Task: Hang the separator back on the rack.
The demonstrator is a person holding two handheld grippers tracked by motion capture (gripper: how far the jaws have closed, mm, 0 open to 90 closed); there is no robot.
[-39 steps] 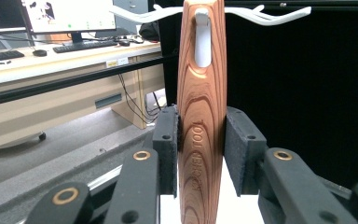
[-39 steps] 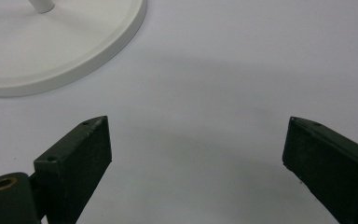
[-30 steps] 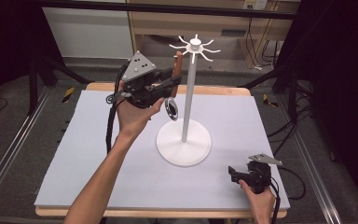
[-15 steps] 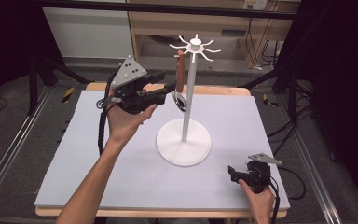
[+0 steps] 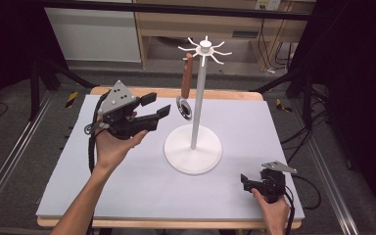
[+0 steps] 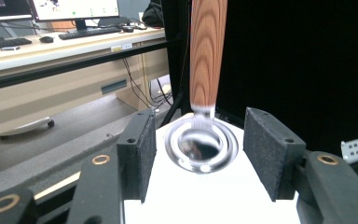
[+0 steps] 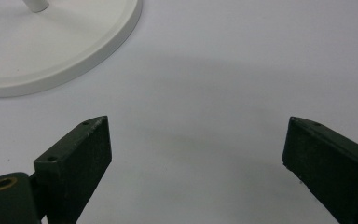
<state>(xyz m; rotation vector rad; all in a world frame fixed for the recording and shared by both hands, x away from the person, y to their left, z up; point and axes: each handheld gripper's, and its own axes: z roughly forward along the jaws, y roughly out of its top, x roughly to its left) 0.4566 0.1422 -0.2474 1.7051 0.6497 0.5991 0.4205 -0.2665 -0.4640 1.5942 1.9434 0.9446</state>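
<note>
A wooden-handled strainer (image 5: pixel 187 83) hangs from one arm of the white hook stand (image 5: pixel 199 98), its brown handle upright and its round metal ring (image 6: pixel 201 145) at the bottom, clear of the bench (image 5: pixel 127 196). We see the left tool (image 5: pixel 155 107) held in the air just beside that ring, jaws spread wide and gripping nothing; in the left gripper view the ring sits between the two black pads (image 6: pixel 139 149) without touching either. The grain of the handle (image 6: pixel 208 51) reads plainly there, but we find no brand or label on it.

The stand's round white base (image 5: pixel 193 149) rests near the middle of the pale bench cover, its thin pole rising to a crown of curved hooks (image 5: pixel 204 48).

Our right tool (image 5: pixel 245 181) lies low at the bench's near right corner, well apart from the stand, jaws wide open and empty; its own view shows bare bench between the pads and the rim of the base (image 7: pixel 98 51) at upper left.

Behind the bench, the left gripper view takes in a desk with a keyboard (image 6: pixel 91 32) and monitors (image 6: pixel 74 8); any writing on the screens, and on the small tag on the desk edge (image 6: pixel 122 47), is too small to read.
</note>
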